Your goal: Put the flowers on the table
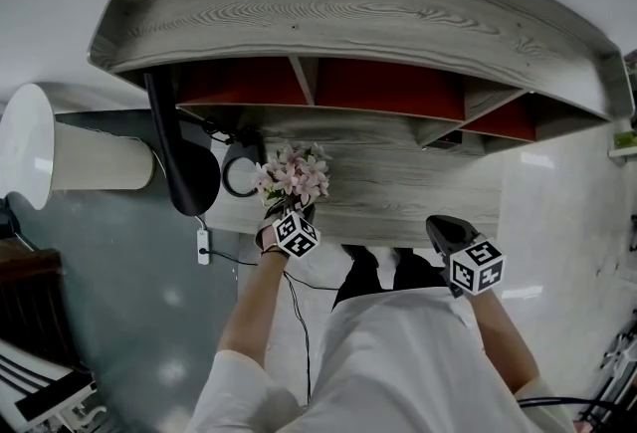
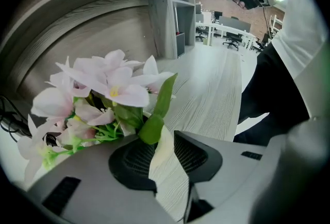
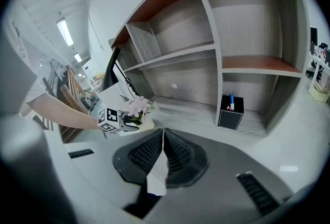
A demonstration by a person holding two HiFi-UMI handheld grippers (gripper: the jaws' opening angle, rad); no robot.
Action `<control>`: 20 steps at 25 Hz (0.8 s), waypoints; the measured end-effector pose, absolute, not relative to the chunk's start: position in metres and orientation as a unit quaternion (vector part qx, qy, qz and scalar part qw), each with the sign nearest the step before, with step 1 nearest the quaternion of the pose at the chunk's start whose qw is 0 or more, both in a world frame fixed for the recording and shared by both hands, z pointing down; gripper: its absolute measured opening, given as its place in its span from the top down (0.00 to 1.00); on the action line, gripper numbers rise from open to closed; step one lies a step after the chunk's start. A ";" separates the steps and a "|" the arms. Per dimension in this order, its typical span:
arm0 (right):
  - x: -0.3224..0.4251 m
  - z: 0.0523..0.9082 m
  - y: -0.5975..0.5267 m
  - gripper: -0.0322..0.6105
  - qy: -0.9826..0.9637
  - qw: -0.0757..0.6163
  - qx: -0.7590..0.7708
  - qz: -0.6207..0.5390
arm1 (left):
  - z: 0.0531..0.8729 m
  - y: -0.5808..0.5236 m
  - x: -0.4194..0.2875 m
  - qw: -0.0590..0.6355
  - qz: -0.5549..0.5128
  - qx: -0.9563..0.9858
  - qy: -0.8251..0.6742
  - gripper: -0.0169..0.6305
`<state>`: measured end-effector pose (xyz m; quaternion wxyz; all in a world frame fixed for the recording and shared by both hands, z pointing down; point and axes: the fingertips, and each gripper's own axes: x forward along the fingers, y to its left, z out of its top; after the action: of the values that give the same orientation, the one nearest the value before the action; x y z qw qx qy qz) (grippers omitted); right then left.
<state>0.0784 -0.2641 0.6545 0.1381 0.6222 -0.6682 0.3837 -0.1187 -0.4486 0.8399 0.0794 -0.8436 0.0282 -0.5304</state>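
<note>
A grey wood-grain shelf unit [image 1: 348, 13] fills the top of the head view, with three red-backed openings under its top board. Below it runs the matching tabletop [image 1: 418, 182]. A large white cylinder [image 1: 60, 157] lies at the far left, off the tabletop. A person in a white top stands at the near edge, holding one set of tongs in each hand.

One black desk lamp [image 1: 184, 162] stands at the tabletop's left end, just left of the flowers, with a loop of black cable [image 1: 239, 172] between the two. One white power strip [image 1: 203, 246] hangs below the lamp.

One bunch of pale pink flowers [image 1: 292, 174] with green leaves sits on the tabletop near its left end, right in front of the left tongs [image 2: 164, 140]. The left gripper view shows these tongs standing apart, bare tabletop showing through the gap and one green leaf poking up at its mouth. The stems run behind the left-hand pad; whether they touch it cannot be told.

The right tongs [image 3: 163, 133] are well apart from the flowers, at the near edge, closed tip to tip with nothing between them.

Only the right gripper view shows one small black box [image 3: 230, 112] in a lower shelf opening, a blue-topped thing standing in it
</note>
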 end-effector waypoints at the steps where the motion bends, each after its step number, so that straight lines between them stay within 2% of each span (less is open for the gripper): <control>1: 0.078 0.654 -0.264 0.92 -0.669 0.138 0.623 0.382 | 0.837 -0.449 -0.118 0.078 -0.527 -0.846 0.032 0.81; 12: 0.069 0.638 -0.252 0.92 -0.695 0.124 0.615 0.351 | 0.779 -0.444 -0.126 0.082 -0.483 -0.865 0.109 0.81; 16: 0.078 0.632 -0.236 0.92 -0.705 0.115 0.611 0.343 | 0.750 -0.424 -0.127 0.073 -0.460 -0.872 0.148 0.90; 20: 0.085 0.626 -0.215 0.92 -0.720 0.115 0.597 0.334 | 0.727 -0.394 -0.127 0.066 -0.449 -0.873 0.178 0.93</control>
<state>0.0851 -0.2148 0.6262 0.1146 0.5969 -0.7203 0.3344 -0.1266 -0.3942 0.7269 0.0658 -0.8730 0.1785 -0.4490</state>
